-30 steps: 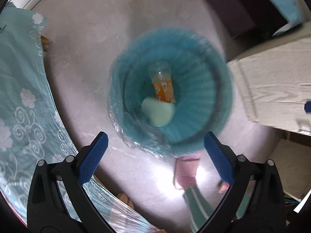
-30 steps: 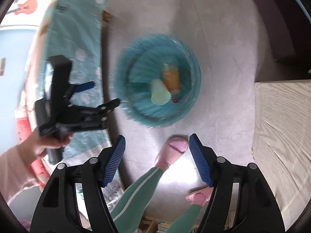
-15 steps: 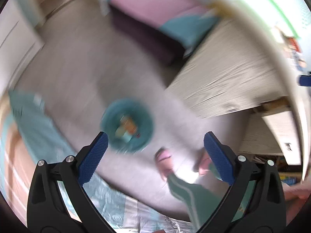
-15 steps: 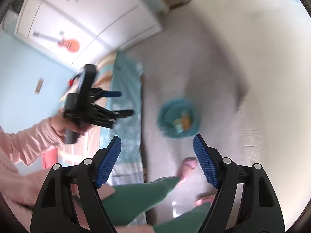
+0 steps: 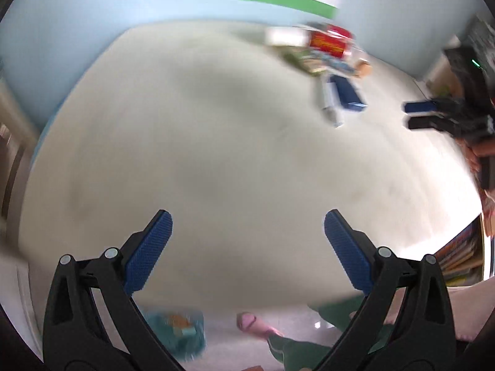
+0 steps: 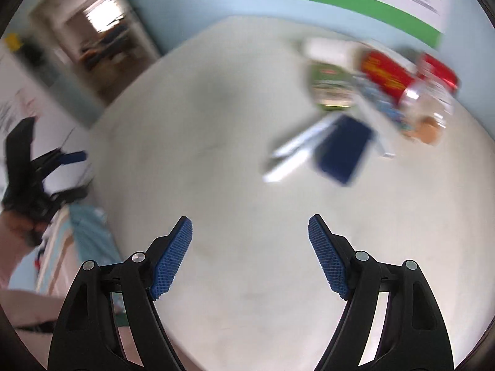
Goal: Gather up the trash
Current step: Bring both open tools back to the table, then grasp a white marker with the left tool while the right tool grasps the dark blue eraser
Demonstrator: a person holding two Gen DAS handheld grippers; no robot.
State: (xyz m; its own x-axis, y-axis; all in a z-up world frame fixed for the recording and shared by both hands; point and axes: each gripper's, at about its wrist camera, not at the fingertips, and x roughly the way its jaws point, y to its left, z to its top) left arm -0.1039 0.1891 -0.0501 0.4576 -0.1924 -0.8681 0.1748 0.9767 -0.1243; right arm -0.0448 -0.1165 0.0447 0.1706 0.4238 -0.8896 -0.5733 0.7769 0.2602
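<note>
Both views are motion-blurred. My left gripper (image 5: 247,219) hangs open and empty over a bare stretch of the pale table (image 5: 216,142). My right gripper (image 6: 250,221) is also open with nothing between its fingers. A cluster of items lies at the table's far right: a blue box (image 6: 343,148), a silvery tube (image 6: 294,154), a red packet (image 6: 383,74), a clear jar with a red lid (image 6: 430,95) and a green packet (image 6: 328,83). The teal lined bin (image 5: 176,330), with an orange bottle in it, shows on the floor at the bottom of the left wrist view.
Each view catches the other gripper: the right one (image 5: 408,115) at the right edge, the left one (image 6: 83,170) at the left edge over a teal bedspread (image 6: 89,232). A person's pink slipper (image 5: 253,324) and green trouser leg (image 5: 294,349) stand beside the bin. A doorway (image 6: 99,40) opens behind the table.
Both grippers rose from above the bin and swung up over the table. The bin shrank to the bottom edge of the left view. The right jaws stand a little wider.
</note>
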